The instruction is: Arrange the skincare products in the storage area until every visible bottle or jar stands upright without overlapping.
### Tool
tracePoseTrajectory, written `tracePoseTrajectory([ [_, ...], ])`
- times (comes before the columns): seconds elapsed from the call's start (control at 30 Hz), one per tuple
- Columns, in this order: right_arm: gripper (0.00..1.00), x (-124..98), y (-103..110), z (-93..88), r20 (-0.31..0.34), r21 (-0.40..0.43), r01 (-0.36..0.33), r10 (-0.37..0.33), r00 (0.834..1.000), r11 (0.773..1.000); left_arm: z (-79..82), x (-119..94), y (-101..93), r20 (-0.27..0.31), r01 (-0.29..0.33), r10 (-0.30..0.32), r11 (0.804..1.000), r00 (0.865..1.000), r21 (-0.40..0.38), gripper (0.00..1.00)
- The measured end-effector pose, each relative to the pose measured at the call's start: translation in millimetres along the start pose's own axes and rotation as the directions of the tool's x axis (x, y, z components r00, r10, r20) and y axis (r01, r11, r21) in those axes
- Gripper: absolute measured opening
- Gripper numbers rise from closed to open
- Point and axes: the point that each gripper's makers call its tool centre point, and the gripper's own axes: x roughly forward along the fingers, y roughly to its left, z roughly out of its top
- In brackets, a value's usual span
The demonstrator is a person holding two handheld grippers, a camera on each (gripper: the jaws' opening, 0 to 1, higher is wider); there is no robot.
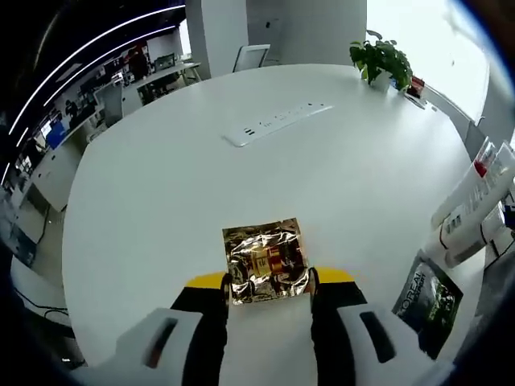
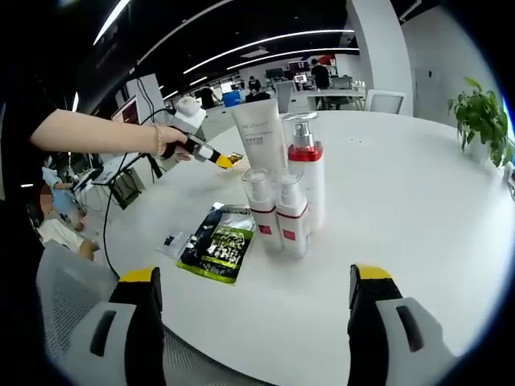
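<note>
On the white table, a crinkled gold packet is pinched flat between the jaws of the left gripper, well apart from the rest. In the right gripper view, 3 pump bottles and a white tube are seen upright and bunched together, a dark green sachet lying just beside them. The right gripper is held spread and empty — a careless approach could tip the touching bottles, and the thin packet could slip or slump.

White round counter with power strip, plant, gold packet, green sachet, upright bottles.
</note>
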Motion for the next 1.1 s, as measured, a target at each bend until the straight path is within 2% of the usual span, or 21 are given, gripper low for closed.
tracePoseTrajectory([
  [0.13,0.96,-1,1,1.8,0.009,-0.009,0.0,0.0,1.0,1.0,-8.0,-16,-9.7,0.007,0.0,0.0,1.0,1.0,0.007,0.42],
  [0.33,0.95,-2,-1,5.6,0.032,0.003,0.004,-0.004,0.999,1.0,-5.4,-30,-14.7,0.035,0.006,-0.006,1.0,0.999,0.001,0.42],
  [0.47,0.94,-3,0,8.3,0.045,0.003,0.001,-0.001,0.999,1.0,-8.8,-54,-23.9,0.058,0.005,-0.005,1.0,0.998,0.008,0.42],
  [0.6,0.91,-3,3,10.6,0.053,-0.029,-0.001,0.002,0.999,1.0,-9.2,-65,-27.7,0.074,0.002,-0.003,1.0,0.997,0.015,0.42],
  [0.67,0.91,-3,4,11.4,0.056,-0.039,-0.004,0.006,0.998,0.999,-11.5,-81,-33.5,0.087,0.002,-0.003,1.0,0.996,0.015,0.42],
  [0.87,0.9,-5,2,15.3,0.08,-0.029,-0.004,0.006,0.997,1.0,-2.2,-105,-41.8,0.146,0.0,-0.002,1.0,0.989,0.017,0.42],
  [1.0,0.89,-6,3,17.1,0.09,-0.025,-0.005,0.008,0.996,1.0,-9.3,-123,-51.7,0.17,-0.003,0.0,1.0,0.986,0.018,0.42],
  [1.1,0.88,-6,6,17.9,0.09,-0.037,-0.012,0.015,0.996,0.999,-15.1,-128,-56.5,0.173,-0.002,-0.001,1.0,0.985,0.017,0.42],
])
